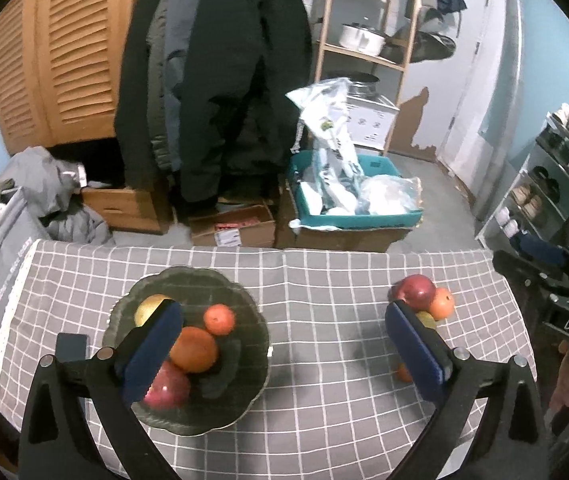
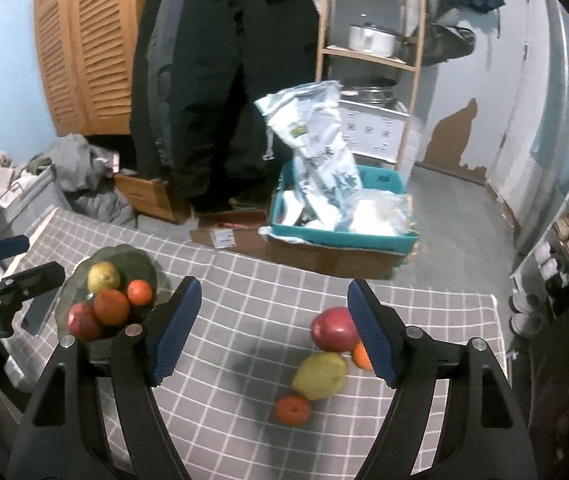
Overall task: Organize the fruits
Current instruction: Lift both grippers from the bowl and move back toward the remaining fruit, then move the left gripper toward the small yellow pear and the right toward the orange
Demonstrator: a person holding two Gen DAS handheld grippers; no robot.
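In the right wrist view, four fruits sit in the dark green bowl [image 2: 124, 258] at left centre: a yellow pear [image 2: 103, 276], two oranges [image 2: 111, 307] and a red apple [image 2: 82, 321]. Lower right of centre on the checked tabletop [image 2: 244, 312] lie a red apple [image 2: 334, 329], a yellow pear [image 2: 319, 375] and two small oranges [image 2: 292, 410]. The right hand-held gripper [image 2: 272, 332] is spread apart, empty; the left hand-held gripper [image 1: 284, 356] gapes wide, empty.

Dark coats [image 1: 220, 80] are hung beside a wooden cabinet [image 1: 56, 60]. A pot [image 2: 372, 40] is kept on a shelf [image 2: 368, 58], behind a blue basket [image 2: 344, 236].
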